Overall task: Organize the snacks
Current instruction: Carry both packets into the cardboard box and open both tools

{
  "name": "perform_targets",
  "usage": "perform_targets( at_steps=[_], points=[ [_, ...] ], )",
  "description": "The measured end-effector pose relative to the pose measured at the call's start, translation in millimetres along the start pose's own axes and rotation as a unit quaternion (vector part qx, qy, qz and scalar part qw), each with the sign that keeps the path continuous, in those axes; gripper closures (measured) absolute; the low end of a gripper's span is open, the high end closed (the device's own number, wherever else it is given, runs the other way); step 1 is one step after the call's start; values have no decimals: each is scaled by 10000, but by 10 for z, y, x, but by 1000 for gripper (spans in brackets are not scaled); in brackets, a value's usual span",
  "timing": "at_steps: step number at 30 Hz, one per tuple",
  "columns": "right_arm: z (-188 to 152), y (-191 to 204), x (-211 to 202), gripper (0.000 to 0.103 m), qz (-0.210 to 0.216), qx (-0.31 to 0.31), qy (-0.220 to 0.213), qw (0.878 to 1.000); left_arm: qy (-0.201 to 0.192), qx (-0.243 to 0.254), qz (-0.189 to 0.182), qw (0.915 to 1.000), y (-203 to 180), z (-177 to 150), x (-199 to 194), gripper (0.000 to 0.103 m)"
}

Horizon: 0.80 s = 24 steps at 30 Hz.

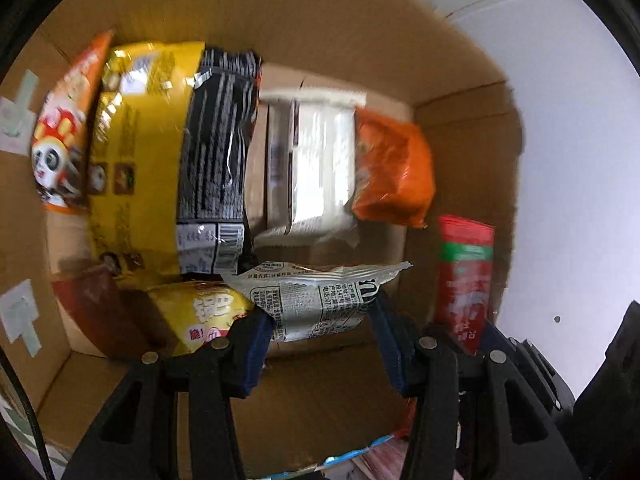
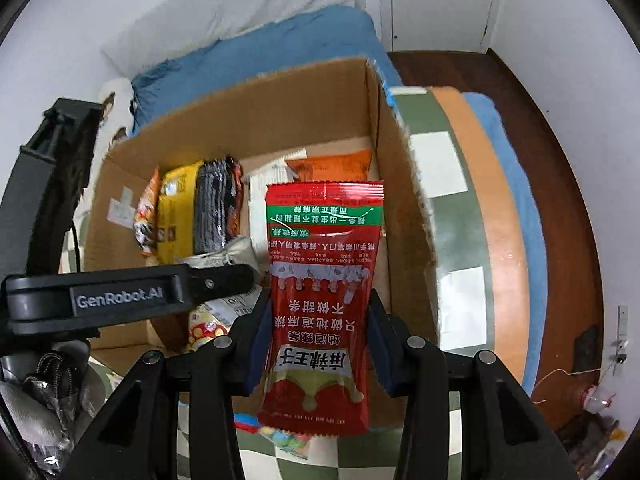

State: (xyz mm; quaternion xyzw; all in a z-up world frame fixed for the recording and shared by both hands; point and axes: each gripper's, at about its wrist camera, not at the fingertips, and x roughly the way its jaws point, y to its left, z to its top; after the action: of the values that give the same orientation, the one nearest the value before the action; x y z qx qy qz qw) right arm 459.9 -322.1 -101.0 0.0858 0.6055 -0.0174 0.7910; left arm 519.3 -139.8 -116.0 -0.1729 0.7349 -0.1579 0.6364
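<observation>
A cardboard box (image 1: 328, 12) holds snack packs: an orange panda pack (image 1: 66, 132), a yellow pack (image 1: 140, 152), a black pack (image 1: 218, 140), a white pack (image 1: 316, 160) and an orange pack (image 1: 394, 172). My left gripper (image 1: 320, 320) is inside the box, shut on a white printed snack pack (image 1: 316, 300), next to a small yellow pack (image 1: 204, 316). My right gripper (image 2: 320, 332) is shut on a red spicy-strip pack (image 2: 322, 292), held upright over the box's near right corner (image 2: 400, 220). The red pack also shows in the left wrist view (image 1: 464, 280).
The box (image 2: 256, 116) sits on a green-and-white checked cloth (image 2: 444, 168) beside a blue blanket (image 2: 280, 44). More snack packs (image 2: 280, 436) lie on the cloth in front of the box. A dark wooden floor (image 2: 560, 160) is at the right.
</observation>
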Motion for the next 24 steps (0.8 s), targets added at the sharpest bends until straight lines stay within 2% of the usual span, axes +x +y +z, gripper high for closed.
perform_targets(
  at_steps=[2,4,5,6,8,13,18,22,24],
  points=[
    [16,-20,155,54,38,-13,249,9997,43,-1,120,9999,-5,-10,35,56],
    [25,-53,258,41,23,-3,402,9992,56,9,203,9998,-13,-8,52,52],
    [26,-72,297,28,-5,3,441,9990,40,23,241,9997,-16,-8,46,43],
    [21,-97,322,26,8,28,452,9990,12,48,283,9996,-20,-8,36,26],
    [7,-109,321,24,60,40,457,9989,-97,108,446,9989,-39,-1,16,14],
    [-18,-65,282,18,87,-49,417,9991,-292,226,640,9973,-60,-30,-112,12],
    [-40,-24,195,16,29,-102,319,9994,-555,357,872,9940,-21,-132,-373,12],
    [-71,-5,95,12,-39,-151,186,9997,-1012,488,1210,9863,26,-232,-621,12],
    [-92,9,20,11,-96,-221,25,9997,-1311,551,1442,9793,38,-305,-752,11]
  ],
)
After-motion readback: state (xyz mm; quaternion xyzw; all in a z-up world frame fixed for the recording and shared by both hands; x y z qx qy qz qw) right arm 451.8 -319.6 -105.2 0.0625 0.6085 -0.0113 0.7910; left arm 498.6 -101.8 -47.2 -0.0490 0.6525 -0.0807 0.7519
